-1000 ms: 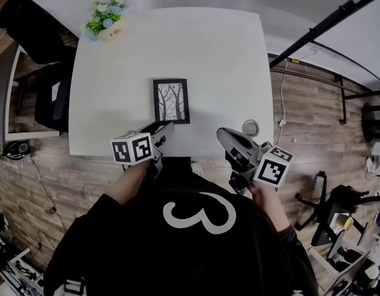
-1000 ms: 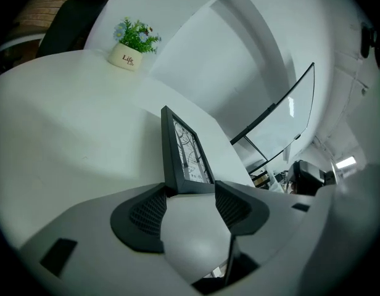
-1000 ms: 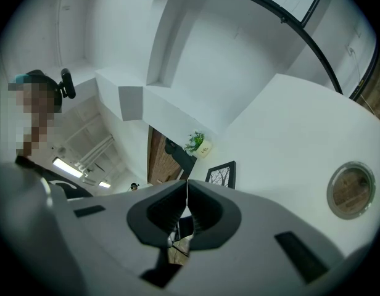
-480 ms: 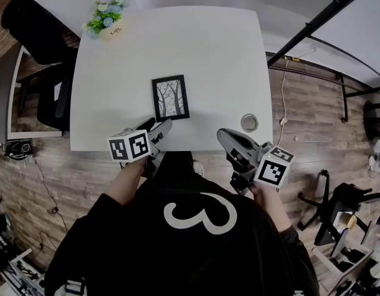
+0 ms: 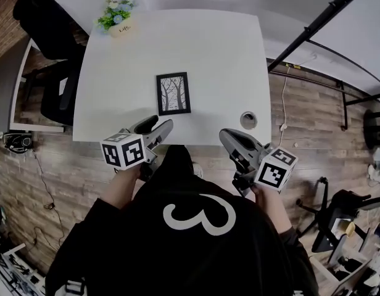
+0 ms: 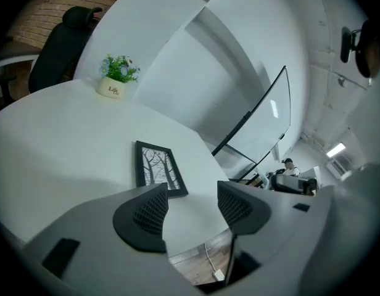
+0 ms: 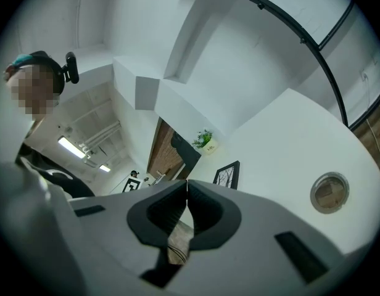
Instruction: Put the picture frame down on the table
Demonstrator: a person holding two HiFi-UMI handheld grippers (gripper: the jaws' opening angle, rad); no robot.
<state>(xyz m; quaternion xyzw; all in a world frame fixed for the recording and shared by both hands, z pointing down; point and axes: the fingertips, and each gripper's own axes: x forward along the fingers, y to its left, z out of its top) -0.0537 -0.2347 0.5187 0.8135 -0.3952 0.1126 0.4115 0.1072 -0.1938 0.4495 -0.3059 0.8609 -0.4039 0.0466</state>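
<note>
The black picture frame (image 5: 173,94) with a bare-trees print lies flat on the white table (image 5: 221,60), near its front edge; it shows too in the left gripper view as the picture frame (image 6: 157,168) and in the right gripper view as the picture frame (image 7: 227,174). My left gripper (image 5: 158,126) hovers over the table's front edge, short of the frame, open with nothing between its jaws; they have just been opening. My left gripper (image 6: 191,206) looks past the frame's near corner. My right gripper (image 5: 222,135) is off the table's front edge, shut and empty, and in its own view the right gripper (image 7: 187,184) has its tips touching.
A small potted plant (image 5: 118,18) stands at the table's far left corner. A round cable grommet (image 5: 248,119) sits in the table near the front right. A black office chair (image 5: 51,97) is at the left side; black metal legs (image 5: 319,26) cross the wood floor at right.
My left gripper has drawn back from the frame toward me and risen, leaving the frame lying on the table. My right gripper has shifted slightly.
</note>
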